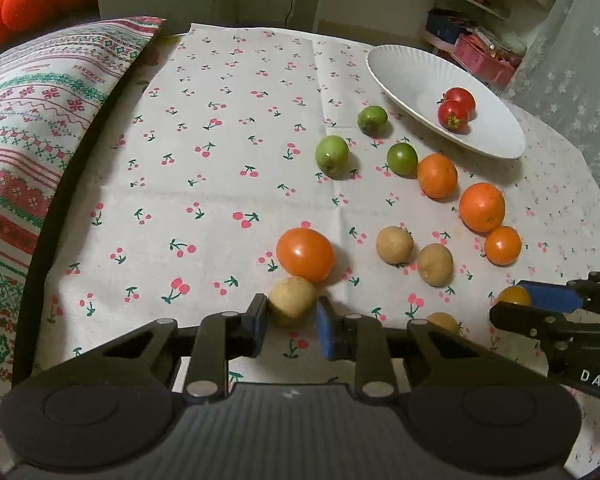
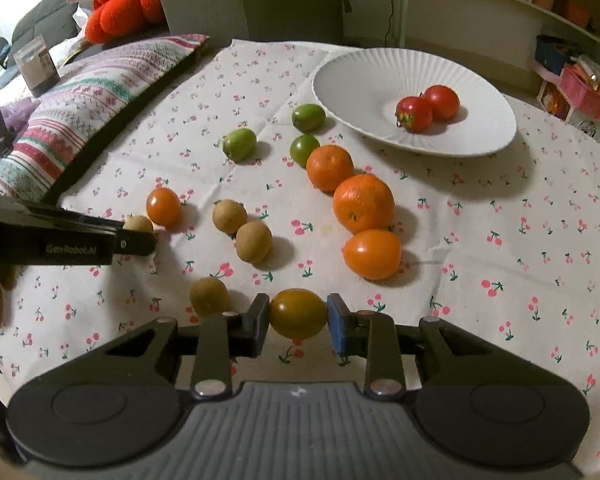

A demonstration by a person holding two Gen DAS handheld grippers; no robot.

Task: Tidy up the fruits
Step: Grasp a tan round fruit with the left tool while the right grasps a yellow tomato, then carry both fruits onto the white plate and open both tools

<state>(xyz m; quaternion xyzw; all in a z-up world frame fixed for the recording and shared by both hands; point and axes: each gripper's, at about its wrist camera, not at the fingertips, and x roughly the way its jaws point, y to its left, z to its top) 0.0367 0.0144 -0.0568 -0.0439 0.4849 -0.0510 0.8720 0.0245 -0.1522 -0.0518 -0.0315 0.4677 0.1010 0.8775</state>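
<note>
White letters "DAS" showed on the right gripper (image 1: 540, 304), "Gen-Robot.AI" on the left gripper (image 1: 291, 320). Left fingers (image 1: 256, 318) sat parted around a matte, rough brown kiwi (image 1: 292, 300) near the tabletop's (image 2: 500, 200) front edge, a gap showing beside the blue pad. Right fingers (image 2: 262, 320) pressed both sides of a glossy oval yellow tomato (image 2: 298, 313), also near the front edge. The ribbed white plate (image 2: 360, 76) at the far right corner held two shiny red tomatoes (image 2: 426, 109) on cherry-print cloth (image 1: 220, 140).
</note>
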